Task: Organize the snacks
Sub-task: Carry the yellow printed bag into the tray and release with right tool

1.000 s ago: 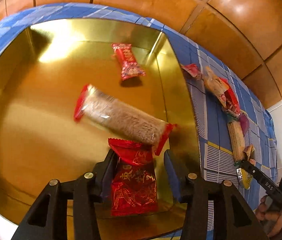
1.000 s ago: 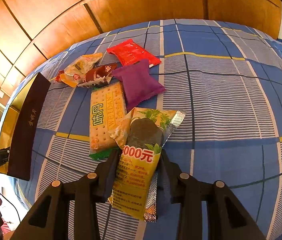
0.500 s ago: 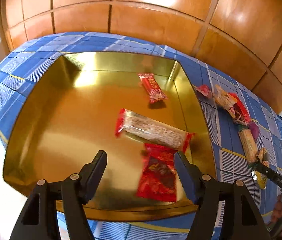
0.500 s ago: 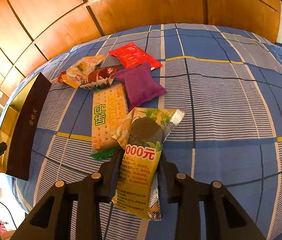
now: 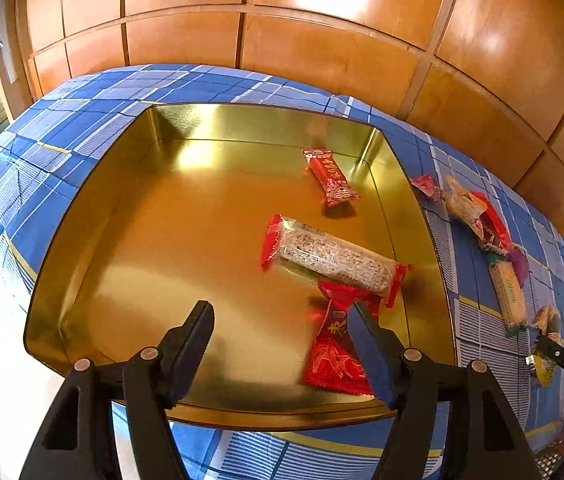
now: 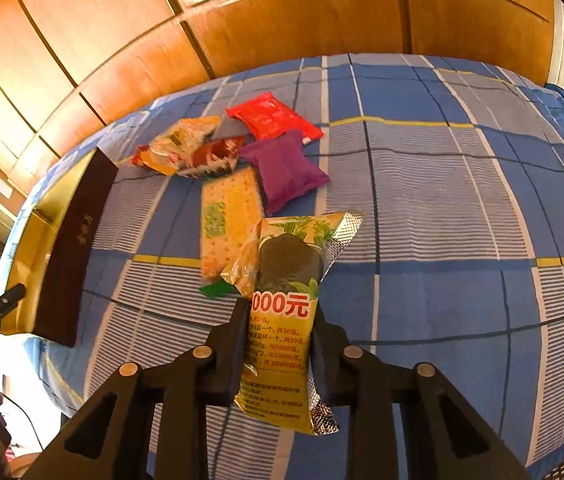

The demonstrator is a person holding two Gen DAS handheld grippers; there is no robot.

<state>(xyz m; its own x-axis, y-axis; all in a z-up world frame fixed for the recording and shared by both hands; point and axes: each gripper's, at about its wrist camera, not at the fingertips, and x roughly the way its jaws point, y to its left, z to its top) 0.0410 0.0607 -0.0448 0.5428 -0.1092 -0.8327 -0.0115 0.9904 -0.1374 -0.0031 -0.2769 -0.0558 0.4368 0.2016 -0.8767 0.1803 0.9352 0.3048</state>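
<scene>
Snacks first: yellow foil snack pack (image 6: 282, 320), light, crinkly and slippery, is pinched mid-length by my right gripper (image 6: 279, 344), whose jaws just closed on it above the bedspread (image 6: 442, 208); my left gripper (image 5: 282, 328) hangs open and empty over the gold tin (image 5: 201, 240)

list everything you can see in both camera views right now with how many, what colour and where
gold tin: one, gold inside, dark outside, on the blue plaid cloth.
red snack packets: two, in the tin.
sesame bar: one, clear wrap with red ends, in the tin, over the nearer red packet.
cracker pack: one, yellow, on the cloth.
purple pouch: one, beside the crackers.
red flat packet: one, behind the pouch.
brown and yellow wrappers: two or more, left of the pouch.
yellow-green packet: one, in the right gripper.
left gripper: black, open, over the tin.
</scene>
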